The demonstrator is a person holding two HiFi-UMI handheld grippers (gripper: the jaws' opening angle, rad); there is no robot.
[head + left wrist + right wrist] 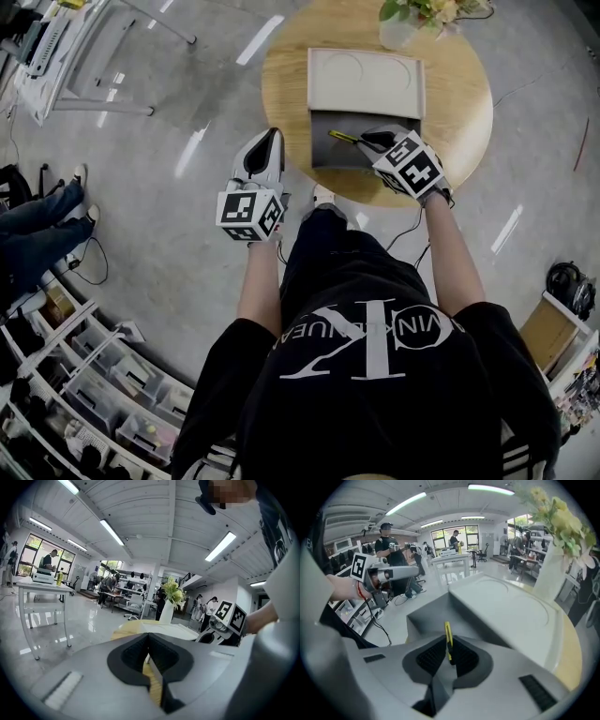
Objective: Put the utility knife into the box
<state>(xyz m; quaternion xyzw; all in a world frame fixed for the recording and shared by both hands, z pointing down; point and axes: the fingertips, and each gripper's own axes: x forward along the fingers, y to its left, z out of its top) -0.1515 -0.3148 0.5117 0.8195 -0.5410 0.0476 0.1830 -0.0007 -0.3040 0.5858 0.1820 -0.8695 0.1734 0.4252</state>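
A grey box [322,155] stands open on the round wooden table [286,84], its lid [366,82] laid back behind it. My right gripper [377,141] hovers over the box's right side, shut on the yellow utility knife [343,137], which sticks out to the left above the box's inside. In the right gripper view the knife [448,637] stands up between the jaws, with the box's hollow [429,618] just beyond. My left gripper [265,150] is off the table's left edge over the floor, jaws together and nothing in them.
A vase of flowers [401,26] stands at the table's far edge behind the lid. White tables [75,56] are at the far left, storage shelves [84,375] at the near left. Cables [89,267] lie on the floor. People stand farther off in the room.
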